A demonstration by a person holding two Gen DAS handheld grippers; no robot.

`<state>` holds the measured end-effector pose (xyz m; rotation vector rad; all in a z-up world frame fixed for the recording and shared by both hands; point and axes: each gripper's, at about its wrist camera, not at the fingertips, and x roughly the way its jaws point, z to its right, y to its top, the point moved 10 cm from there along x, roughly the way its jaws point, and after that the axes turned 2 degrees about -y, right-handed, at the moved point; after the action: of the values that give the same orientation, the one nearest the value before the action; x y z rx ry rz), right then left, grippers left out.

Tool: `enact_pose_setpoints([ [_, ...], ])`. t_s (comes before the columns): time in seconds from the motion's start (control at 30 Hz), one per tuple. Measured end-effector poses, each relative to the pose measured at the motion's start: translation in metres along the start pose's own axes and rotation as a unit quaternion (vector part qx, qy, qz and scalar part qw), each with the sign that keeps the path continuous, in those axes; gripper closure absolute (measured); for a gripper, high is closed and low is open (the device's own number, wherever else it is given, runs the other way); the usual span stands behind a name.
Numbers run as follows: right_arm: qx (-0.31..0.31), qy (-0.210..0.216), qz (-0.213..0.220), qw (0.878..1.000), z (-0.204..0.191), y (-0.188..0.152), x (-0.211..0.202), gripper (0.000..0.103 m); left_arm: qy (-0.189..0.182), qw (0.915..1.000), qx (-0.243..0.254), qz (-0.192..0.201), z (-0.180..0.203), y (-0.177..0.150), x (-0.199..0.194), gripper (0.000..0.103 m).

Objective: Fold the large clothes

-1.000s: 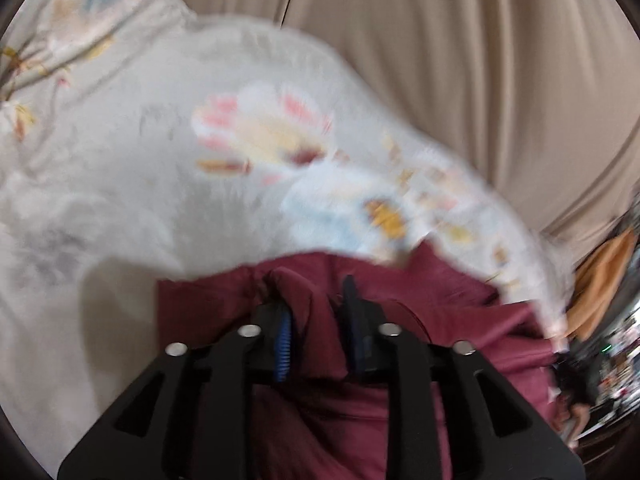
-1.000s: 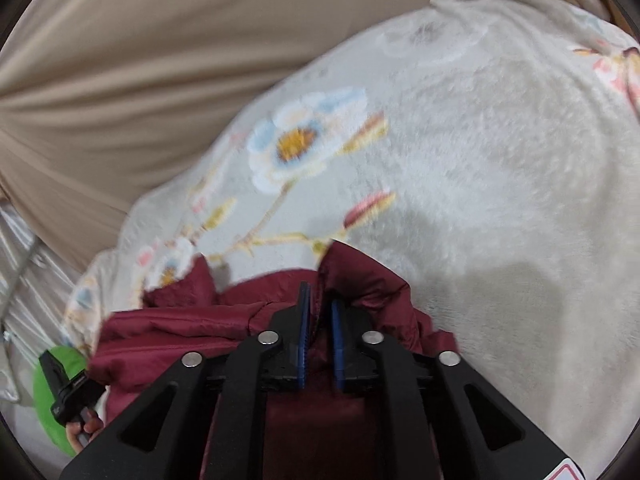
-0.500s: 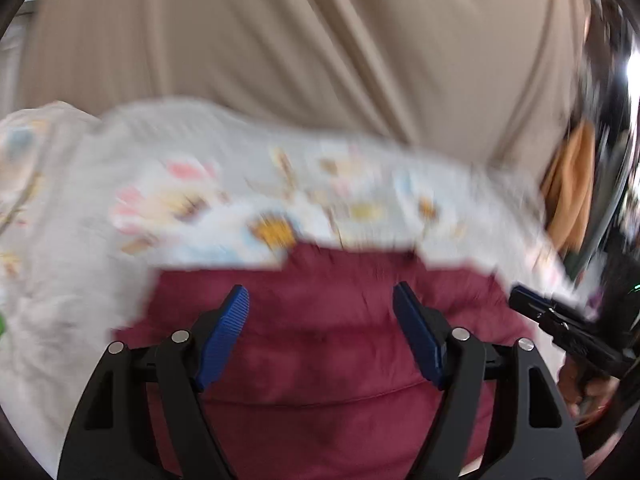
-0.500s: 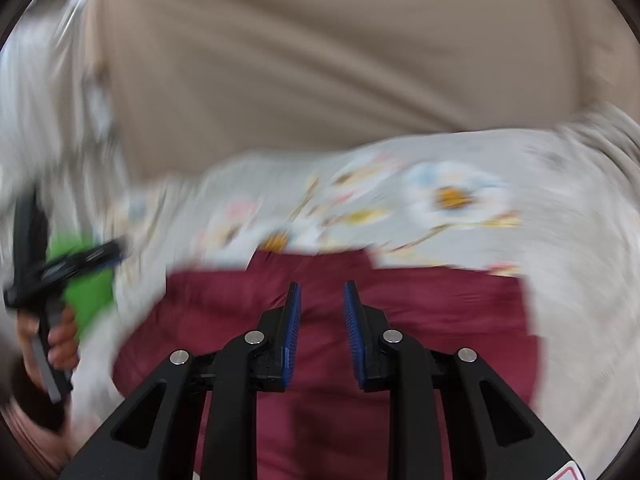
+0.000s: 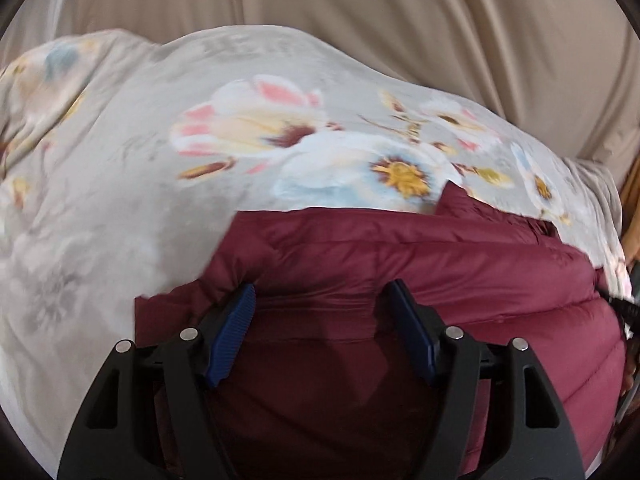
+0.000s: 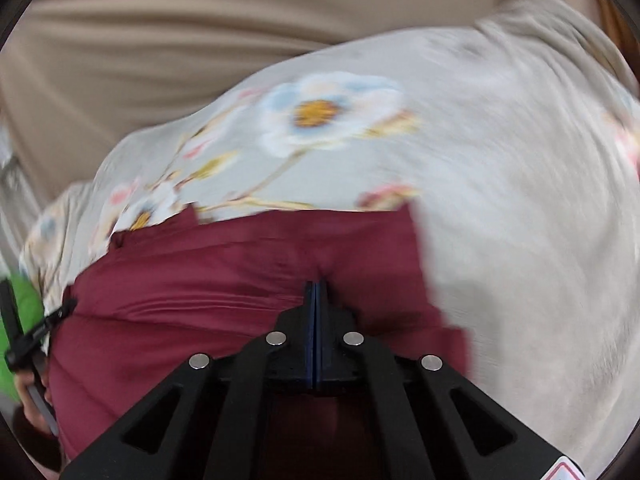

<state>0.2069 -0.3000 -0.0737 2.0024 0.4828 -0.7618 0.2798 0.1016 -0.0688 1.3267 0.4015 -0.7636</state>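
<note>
The maroon jacket (image 5: 400,264) runs off the bottom edge in both views, its lower part hidden behind each tool's black frame. Motion blur smears the floral blanket (image 6: 500,160) in the right wrist view. Whether the right tool (image 6: 316,292) pinches fabric cannot be told.

A pale grey blanket (image 5: 132,168) printed with large flowers (white, pink and blue petals, yellow centres) covers the soft, rounded bed; the right wrist view shows the same blanket (image 6: 520,184). Behind it hangs a beige curtain (image 5: 460,20) in long vertical folds, also filling the top of the right wrist view (image 6: 180,32). At the right edge an orange-brown strip (image 5: 632,184) shows, too blurred to identify. Light is soft and even.
</note>
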Motion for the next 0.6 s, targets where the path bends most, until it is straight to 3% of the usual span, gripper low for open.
enact_pose_setpoints([
  [0.07,0.010,0.002,-0.004,1.000,0.004,0.000,-0.001,0.103,0.002,0.9999,-0.015,0.004,-0.005,0.002,-0.004,0.039],
  [0.13,-0.010,-0.027,0.008,1.000,0.000,0.005,-0.009,0.102,-0.001,0.9994,-0.035,0.007,-0.008,0.012,-0.009,0.039],
  [0.23,-0.031,-0.054,0.064,0.996,-0.014,0.027,-0.033,0.074,-0.008,0.9978,-0.064,0.013,-0.019,0.029,-0.020,0.030],
  [0.27,-0.024,-0.053,0.078,0.995,-0.015,0.036,-0.038,0.057,0.000,0.9973,-0.072,0.015,-0.025,0.034,-0.020,0.029],
  [0.3,-0.017,-0.053,0.080,0.995,-0.013,0.041,-0.037,0.049,0.008,0.9967,-0.080,0.013,-0.033,0.039,-0.015,0.029],
  [0.33,-0.014,-0.057,0.066,0.996,-0.012,0.044,-0.028,0.049,0.011,0.9962,-0.086,0.007,-0.037,0.040,-0.011,0.029],
  [0.4,-0.010,-0.061,0.026,0.998,-0.009,0.042,-0.005,0.050,0.001,0.9936,-0.112,-0.014,-0.045,0.037,0.003,0.030],
  [0.43,-0.009,-0.060,0.012,0.998,-0.008,0.039,0.001,0.054,-0.002,0.9923,-0.121,-0.023,-0.047,0.034,0.010,0.039],
  [0.5,-0.014,-0.044,0.003,0.999,-0.013,0.032,0.010,0.097,-0.005,0.9922,-0.120,-0.035,-0.046,0.026,0.019,0.060],
  [0.53,-0.015,-0.039,0.011,0.999,-0.014,0.032,0.007,0.102,0.002,0.9925,-0.117,-0.034,-0.046,0.025,0.020,0.068],
  [0.6,-0.018,-0.037,0.049,0.998,-0.015,0.039,-0.006,0.103,0.020,0.9928,-0.116,-0.025,-0.051,0.024,0.020,0.079],
])
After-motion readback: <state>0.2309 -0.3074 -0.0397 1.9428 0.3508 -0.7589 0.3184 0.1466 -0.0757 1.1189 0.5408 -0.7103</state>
